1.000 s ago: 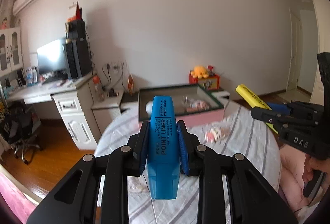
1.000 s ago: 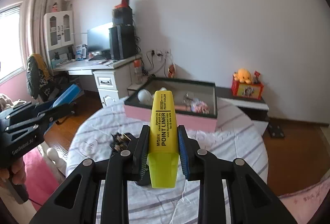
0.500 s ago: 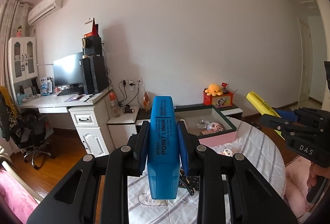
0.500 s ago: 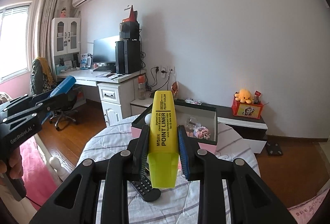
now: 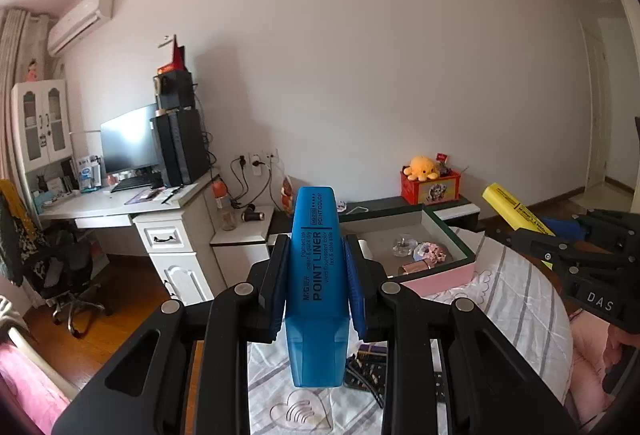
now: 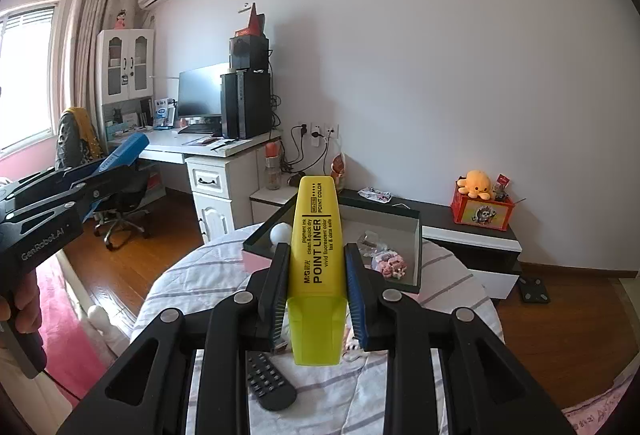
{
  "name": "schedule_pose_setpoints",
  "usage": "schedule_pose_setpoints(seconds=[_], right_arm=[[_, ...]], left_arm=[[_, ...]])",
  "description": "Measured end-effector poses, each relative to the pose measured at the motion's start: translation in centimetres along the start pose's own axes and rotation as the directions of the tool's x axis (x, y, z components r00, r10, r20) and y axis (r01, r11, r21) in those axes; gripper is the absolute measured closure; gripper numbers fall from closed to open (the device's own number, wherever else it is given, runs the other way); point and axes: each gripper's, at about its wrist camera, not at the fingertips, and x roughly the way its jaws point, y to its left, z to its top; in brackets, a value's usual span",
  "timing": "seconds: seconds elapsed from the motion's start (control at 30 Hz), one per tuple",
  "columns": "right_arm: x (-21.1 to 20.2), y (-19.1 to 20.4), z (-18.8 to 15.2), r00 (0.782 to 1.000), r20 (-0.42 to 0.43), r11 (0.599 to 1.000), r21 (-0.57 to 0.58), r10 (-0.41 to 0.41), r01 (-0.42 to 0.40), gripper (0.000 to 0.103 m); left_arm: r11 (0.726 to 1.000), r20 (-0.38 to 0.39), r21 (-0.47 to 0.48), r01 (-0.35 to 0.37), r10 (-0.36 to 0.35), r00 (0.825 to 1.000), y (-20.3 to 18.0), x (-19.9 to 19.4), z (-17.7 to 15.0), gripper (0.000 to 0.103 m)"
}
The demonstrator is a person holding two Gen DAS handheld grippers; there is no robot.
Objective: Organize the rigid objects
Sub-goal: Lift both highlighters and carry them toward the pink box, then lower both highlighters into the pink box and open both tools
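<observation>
My left gripper (image 5: pixel 316 259) is shut on a blue highlighter (image 5: pixel 316 275), held upright between the pads above a round table with a striped cloth (image 5: pixel 520 299). In the right wrist view my right gripper (image 6: pixel 316 263) is shut on a yellow highlighter (image 6: pixel 316 255) in the same way. Each gripper shows in the other's view: the yellow highlighter (image 5: pixel 516 211) at the right, the blue highlighter (image 6: pixel 124 151) at the left. An open pink box with a dark rim (image 5: pixel 452 235) sits at the table's far side with small items and a white ball (image 6: pixel 280 233) inside.
A black remote (image 6: pixel 268 383) and dark clutter (image 5: pixel 368 367) lie on the table below the grippers. A white desk (image 5: pixel 120 203) with a monitor and computer tower stands at the left, an office chair (image 5: pixel 68 275) beside it. A red box with a plush toy (image 5: pixel 428 183) sits on a low cabinet.
Both grippers have risen and drawn back from the table, so the box now sits lower and farther in each view. The highlighters stay clamped as before.
</observation>
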Motion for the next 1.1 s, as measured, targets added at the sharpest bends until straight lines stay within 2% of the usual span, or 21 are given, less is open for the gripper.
schedule_pose_setpoints(seconds=[0.3, 0.57, 0.63, 0.73, 0.97, 1.1], right_arm=[[4.9, -2.3, 1.5, 0.999, -0.042, 1.000, -0.021, -0.012, 0.012, 0.076], [12.8, -4.5, 1.8, 0.989, -0.149, 0.999, -0.043, -0.015, 0.009, 0.076], [15.5, -4.8, 1.5, 0.981, -0.196, 0.999, -0.050, -0.012, 0.003, 0.076], [19.0, -5.2, 1.0, 0.967, -0.255, 0.999, -0.044, 0.001, -0.013, 0.076], [24.8, -5.2, 0.0, 0.934, -0.357, 0.998, -0.038, 0.027, -0.044, 0.076], [26.3, -4.8, -0.4, 0.921, -0.388, 0.998, -0.032, 0.036, -0.053, 0.076]], left_arm=[[0.998, -0.054, 0.060, 0.029, -0.026, 0.998, -1.4, 7.2, 1.3, 0.077], [0.993, -0.191, 0.096, 0.071, -0.052, 0.980, -2.7, 17.4, 1.3, 0.077], [0.991, -0.236, 0.091, 0.099, -0.075, 0.969, -3.0, 20.1, 1.0, 0.077], [0.990, -0.306, 0.094, 0.107, -0.073, 0.949, -3.5, 24.1, -0.2, 0.077], [0.987, -0.428, 0.113, 0.113, -0.055, 0.902, -4.5, 30.2, -2.8, 0.077], [0.985, -0.434, 0.140, 0.104, -0.033, 0.900, -4.8, 31.1, -3.4, 0.076]])
